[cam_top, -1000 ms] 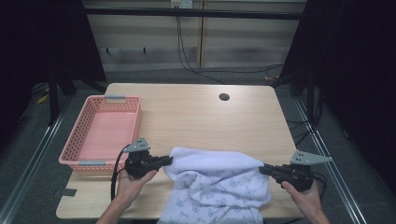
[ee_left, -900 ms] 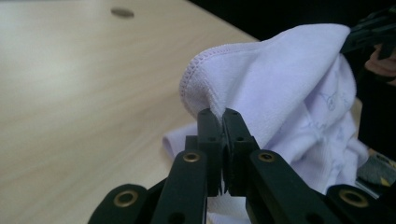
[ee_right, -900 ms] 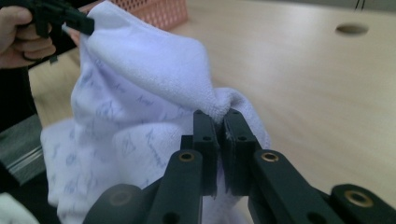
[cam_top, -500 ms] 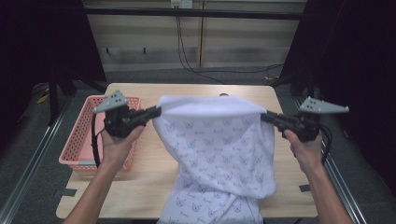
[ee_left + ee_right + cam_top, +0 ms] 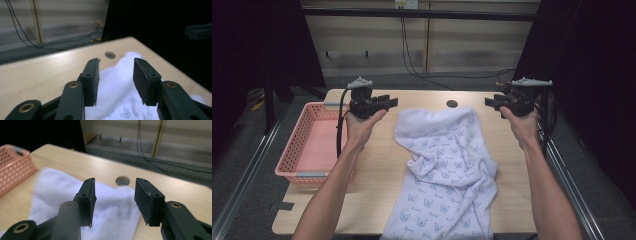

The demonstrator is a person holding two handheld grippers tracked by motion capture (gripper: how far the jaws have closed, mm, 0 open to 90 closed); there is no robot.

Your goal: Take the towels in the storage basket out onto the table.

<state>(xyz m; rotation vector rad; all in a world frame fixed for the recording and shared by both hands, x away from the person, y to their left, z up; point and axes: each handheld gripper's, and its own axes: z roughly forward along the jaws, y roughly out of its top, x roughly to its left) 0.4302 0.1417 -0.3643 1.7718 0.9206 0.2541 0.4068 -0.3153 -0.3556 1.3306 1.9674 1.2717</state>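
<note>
Both grippers empty above a white towel printed with small blue figures (image 5: 447, 170).

High view: my left gripper (image 5: 387, 102) and right gripper (image 5: 490, 102) hang well apart over the pale wooden table (image 5: 392, 165), the towel spread flat between them, a pink plastic basket (image 5: 307, 150) beside it. Left gripper view: my jaws have just been opening, nothing between them, towel (image 5: 120, 92) below. Right gripper view: likewise opened and empty over the towel (image 5: 62, 192).

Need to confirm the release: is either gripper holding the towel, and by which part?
Nothing is held. Left gripper and right gripper have just opened, jaws empty; the towel lies on the table.
</note>
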